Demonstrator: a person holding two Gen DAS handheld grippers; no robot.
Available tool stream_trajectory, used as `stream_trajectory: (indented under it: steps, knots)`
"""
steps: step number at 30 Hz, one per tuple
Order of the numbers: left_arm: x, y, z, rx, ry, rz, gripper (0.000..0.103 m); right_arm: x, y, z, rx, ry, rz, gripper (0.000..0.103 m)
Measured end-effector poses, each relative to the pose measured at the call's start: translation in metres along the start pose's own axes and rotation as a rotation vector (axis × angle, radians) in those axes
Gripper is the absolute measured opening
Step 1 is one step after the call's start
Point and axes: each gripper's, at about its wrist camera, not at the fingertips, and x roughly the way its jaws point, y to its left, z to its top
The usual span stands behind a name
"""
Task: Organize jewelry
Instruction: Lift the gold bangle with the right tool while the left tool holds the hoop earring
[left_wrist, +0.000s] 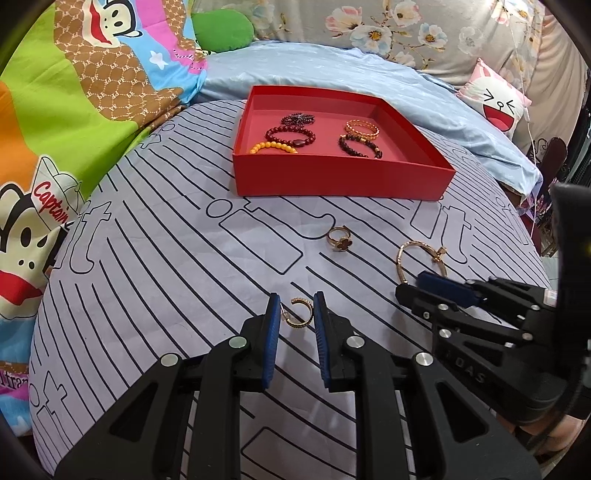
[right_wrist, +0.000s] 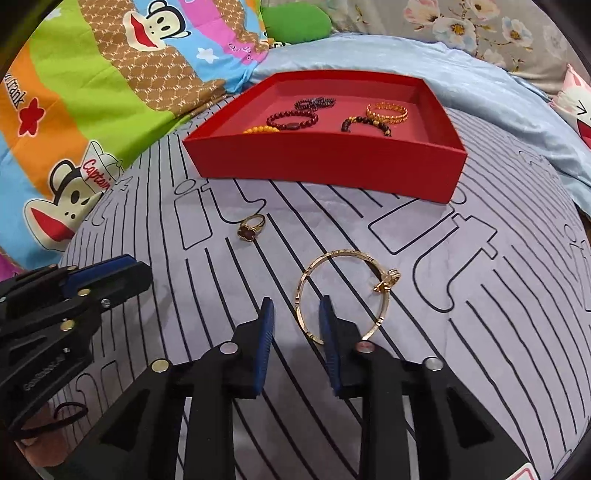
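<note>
A red tray (left_wrist: 343, 177) (right_wrist: 325, 162) holds several bead bracelets and a gold one. A small open gold ring (left_wrist: 300, 313) lies on the striped cloth between the tips of my open left gripper (left_wrist: 297, 308). A gold ring with a dark stone (left_wrist: 339, 238) (right_wrist: 252, 226) lies nearer the tray. A gold bangle (left_wrist: 417, 258) (right_wrist: 345, 295) lies to the right. My open right gripper (right_wrist: 297, 310) straddles the bangle's left rim: one finger stands inside the loop, the other outside.
The striped lilac cloth (left_wrist: 166, 277) covers a bed. A cartoon quilt (left_wrist: 74, 92) lies at the left, a blue sheet (left_wrist: 369, 77) and pillows behind the tray. Each gripper shows in the other's view, the right one (left_wrist: 436, 291) and the left one (right_wrist: 107, 273).
</note>
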Motion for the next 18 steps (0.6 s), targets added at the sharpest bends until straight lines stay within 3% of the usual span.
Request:
stream_trajectory:
  steps: [1, 2, 18]
  knots:
    - [0.001, 0.001, 0.0, -0.002, 0.002, -0.001, 0.018, 0.001, 0.001, 0.0, -0.01, 0.002, -0.007, 0.006]
    - [0.002, 0.002, 0.001, -0.004, 0.003, -0.001, 0.018, 0.002, 0.002, 0.001, -0.016, 0.004, -0.005, 0.003]
    - [-0.008, -0.002, 0.002, -0.002, -0.018, -0.009, 0.018, -0.061, -0.016, -0.003, 0.151, -0.063, 0.255, 0.003]
